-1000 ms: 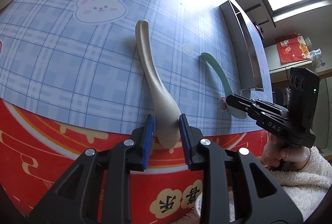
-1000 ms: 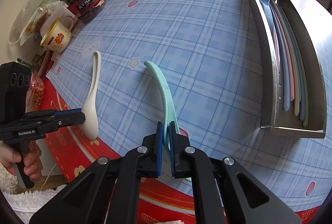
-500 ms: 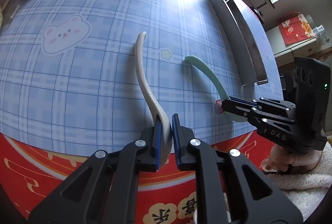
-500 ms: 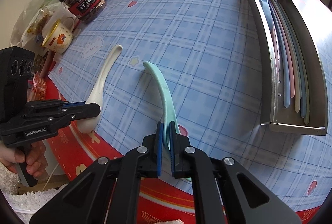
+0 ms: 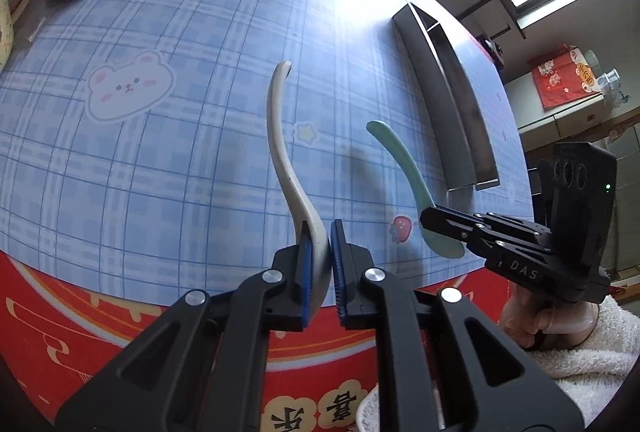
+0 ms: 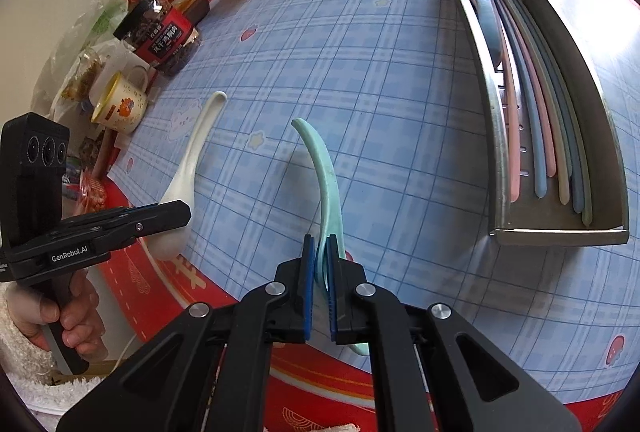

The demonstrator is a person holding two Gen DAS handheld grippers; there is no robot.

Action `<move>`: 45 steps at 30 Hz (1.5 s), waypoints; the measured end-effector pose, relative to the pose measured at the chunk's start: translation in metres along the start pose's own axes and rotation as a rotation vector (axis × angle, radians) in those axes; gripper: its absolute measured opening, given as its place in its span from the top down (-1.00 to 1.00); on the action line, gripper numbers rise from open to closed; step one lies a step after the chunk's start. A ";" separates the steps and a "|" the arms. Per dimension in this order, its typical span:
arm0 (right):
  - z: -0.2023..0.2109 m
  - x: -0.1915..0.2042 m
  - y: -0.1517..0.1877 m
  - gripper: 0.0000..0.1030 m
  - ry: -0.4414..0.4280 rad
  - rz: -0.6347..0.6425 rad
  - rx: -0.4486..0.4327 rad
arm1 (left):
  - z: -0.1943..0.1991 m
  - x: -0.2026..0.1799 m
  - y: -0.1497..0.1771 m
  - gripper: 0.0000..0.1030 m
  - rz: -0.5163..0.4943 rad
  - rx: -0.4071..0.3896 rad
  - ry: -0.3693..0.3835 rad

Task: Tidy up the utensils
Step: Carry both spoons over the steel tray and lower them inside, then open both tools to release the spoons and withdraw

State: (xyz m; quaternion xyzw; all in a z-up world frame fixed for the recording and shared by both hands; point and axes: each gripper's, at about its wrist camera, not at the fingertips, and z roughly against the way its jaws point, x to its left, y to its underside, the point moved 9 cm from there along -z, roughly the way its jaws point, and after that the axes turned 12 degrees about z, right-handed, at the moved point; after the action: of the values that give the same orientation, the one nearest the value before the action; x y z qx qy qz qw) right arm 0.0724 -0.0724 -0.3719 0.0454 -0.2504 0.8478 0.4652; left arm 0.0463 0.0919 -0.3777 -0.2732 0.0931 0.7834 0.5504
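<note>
Black left claw reads "GenRobot.AI", right claw "DAS".

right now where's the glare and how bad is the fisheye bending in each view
Left wrist view: window light blows out a white patch on the tablecloth beyond the cream spoon, and the metal tray curves strongly. Right wrist view: light is even with no blown-out spot, soft shadows lie beside the green spoon, the tray's straight walls bow outward, and dark corners ring both pictures.
</note>
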 end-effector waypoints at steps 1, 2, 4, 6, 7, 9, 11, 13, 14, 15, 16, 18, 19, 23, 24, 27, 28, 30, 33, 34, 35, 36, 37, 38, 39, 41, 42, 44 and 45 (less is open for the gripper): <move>0.004 -0.002 -0.002 0.88 -0.002 -0.006 -0.015 | 0.003 -0.005 -0.002 0.75 -0.007 -0.009 0.005; 0.009 -0.004 -0.003 0.88 -0.004 -0.014 -0.028 | 0.006 -0.010 -0.004 0.75 -0.012 -0.016 0.012; 0.018 -0.008 -0.007 0.88 -0.010 -0.034 -0.056 | 0.011 -0.019 -0.007 0.75 -0.016 -0.026 0.030; 0.028 -0.013 -0.011 0.88 -0.010 -0.054 -0.086 | 0.014 -0.030 -0.011 0.75 -0.022 -0.033 0.047; 0.034 -0.017 -0.013 0.88 -0.009 -0.066 -0.102 | 0.015 -0.036 -0.013 0.75 -0.028 -0.035 0.055; 0.045 -0.026 -0.015 0.88 -0.002 -0.095 -0.134 | 0.018 -0.048 -0.017 0.75 -0.045 -0.039 0.063; 0.056 -0.036 -0.017 0.88 0.003 -0.124 -0.163 | 0.018 -0.062 -0.021 0.75 -0.059 -0.038 0.076; 0.065 -0.048 -0.018 0.88 0.010 -0.159 -0.189 | 0.016 -0.076 -0.025 0.75 -0.073 -0.032 0.091; 0.070 -0.054 -0.019 0.88 0.015 -0.174 -0.199 | 0.014 -0.084 -0.028 0.75 -0.080 -0.028 0.096; 0.073 -0.060 -0.019 0.88 0.022 -0.190 -0.207 | 0.012 -0.091 -0.029 0.75 -0.086 -0.023 0.100; 0.077 -0.066 -0.019 0.88 0.026 -0.204 -0.216 | 0.009 -0.097 -0.030 0.75 -0.090 -0.020 0.104; 0.082 -0.078 -0.019 0.88 0.038 -0.229 -0.227 | 0.003 -0.112 -0.034 0.75 -0.100 -0.008 0.114; 0.085 -0.085 -0.018 0.88 0.045 -0.240 -0.229 | -0.002 -0.119 -0.036 0.75 -0.104 -0.003 0.118; 0.090 -0.108 -0.019 0.88 0.069 -0.276 -0.234 | -0.022 -0.149 -0.044 0.75 -0.106 0.036 0.152; 0.090 -0.113 -0.019 0.88 0.072 -0.285 -0.233 | -0.029 -0.156 -0.045 0.75 -0.104 0.050 0.163; 0.089 -0.129 -0.021 0.88 0.073 -0.304 -0.223 | -0.052 -0.176 -0.047 0.75 -0.094 0.098 0.187; 0.087 -0.134 -0.021 0.88 0.071 -0.309 -0.219 | -0.061 -0.182 -0.047 0.75 -0.087 0.116 0.192; 0.085 -0.144 -0.021 0.88 0.062 -0.319 -0.208 | -0.076 -0.189 -0.046 0.75 -0.065 0.148 0.200; 0.083 -0.154 -0.021 0.88 0.046 -0.335 -0.201 | -0.098 -0.199 -0.048 0.75 -0.026 0.191 0.218; 0.083 -0.157 -0.021 0.88 0.036 -0.345 -0.200 | -0.102 -0.201 -0.048 0.75 -0.020 0.201 0.221; 0.082 -0.160 -0.021 0.88 0.026 -0.356 -0.200 | -0.107 -0.203 -0.048 0.75 -0.019 0.207 0.218; 0.081 -0.162 -0.020 0.88 0.018 -0.366 -0.200 | -0.111 -0.206 -0.049 0.75 -0.020 0.212 0.213; 0.080 -0.164 -0.021 0.88 0.011 -0.375 -0.200 | -0.115 -0.207 -0.049 0.75 -0.019 0.216 0.210; 0.080 -0.166 -0.021 0.88 0.005 -0.381 -0.200 | -0.118 -0.208 -0.049 0.75 -0.017 0.218 0.207; 0.079 -0.168 -0.022 0.88 -0.003 -0.385 -0.198 | -0.121 -0.209 -0.050 0.75 -0.011 0.221 0.203; 0.077 -0.169 -0.023 0.88 -0.017 -0.392 -0.197 | -0.127 -0.211 -0.054 0.75 0.001 0.225 0.199; 0.076 -0.169 -0.024 0.88 -0.023 -0.395 -0.196 | -0.129 -0.212 -0.055 0.75 0.004 0.226 0.201; 0.073 -0.168 -0.027 0.88 -0.026 -0.397 -0.191 | -0.132 -0.214 -0.057 0.75 0.001 0.225 0.197; 0.071 -0.169 -0.027 0.88 -0.026 -0.399 -0.186 | -0.133 -0.215 -0.059 0.75 -0.005 0.224 0.195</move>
State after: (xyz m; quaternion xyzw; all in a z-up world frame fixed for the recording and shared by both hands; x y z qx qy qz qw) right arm 0.1787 -0.2232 -0.3516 0.0618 -0.3196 0.7117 0.6225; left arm 0.1959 -0.1202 -0.3657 -0.2852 0.2325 0.7365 0.5676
